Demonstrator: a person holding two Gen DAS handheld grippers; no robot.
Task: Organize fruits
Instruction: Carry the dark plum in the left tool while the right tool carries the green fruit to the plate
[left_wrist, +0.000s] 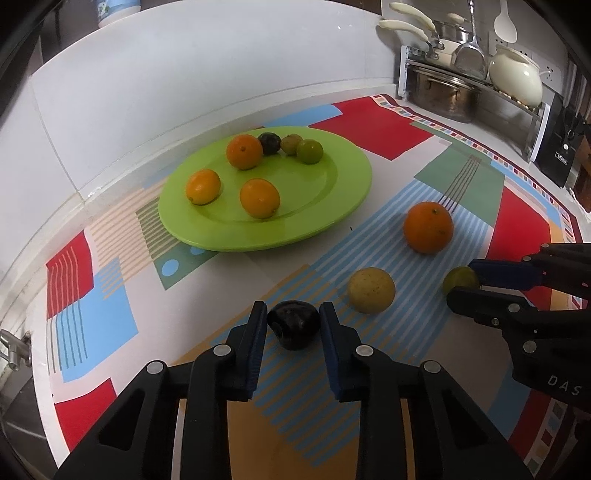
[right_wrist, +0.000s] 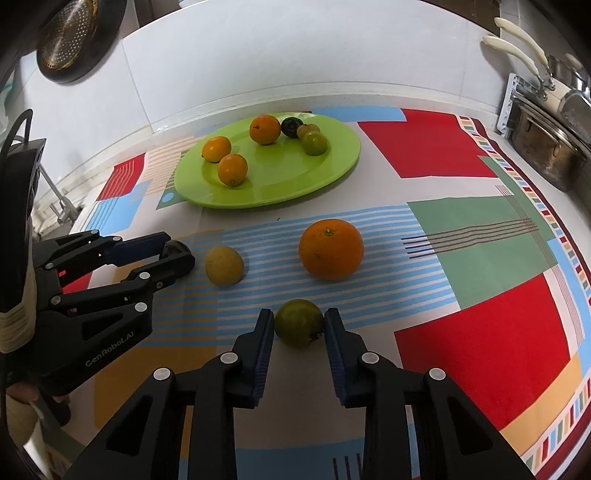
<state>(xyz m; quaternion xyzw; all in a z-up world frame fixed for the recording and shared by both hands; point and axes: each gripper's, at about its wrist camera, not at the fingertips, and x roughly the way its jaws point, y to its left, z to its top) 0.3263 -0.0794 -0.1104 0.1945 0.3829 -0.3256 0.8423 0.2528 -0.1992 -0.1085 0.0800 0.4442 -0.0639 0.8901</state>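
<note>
Far back on the tablecloth (right_wrist: 461, 147), near the wall: plate (right_wrist: 332, 170) bearing six fruits. Nearer, well apart from it, four loose fruits: large orange (right_wrist: 330, 253) rearmost, pale fruit (right_wrist: 224, 266) left of it, dark fruit (left_wrist: 293, 325) between the left gripper (left_wrist: 293, 321) pads, green fruit (right_wrist: 299, 323) between the right gripper (right_wrist: 299, 326) pads. At far right: pot rack (left_wrist: 476, 81).

Dark plum (left_wrist: 293, 328) and green fruit (right_wrist: 299, 328) on tablecloth, each pinched between jaws.
</note>
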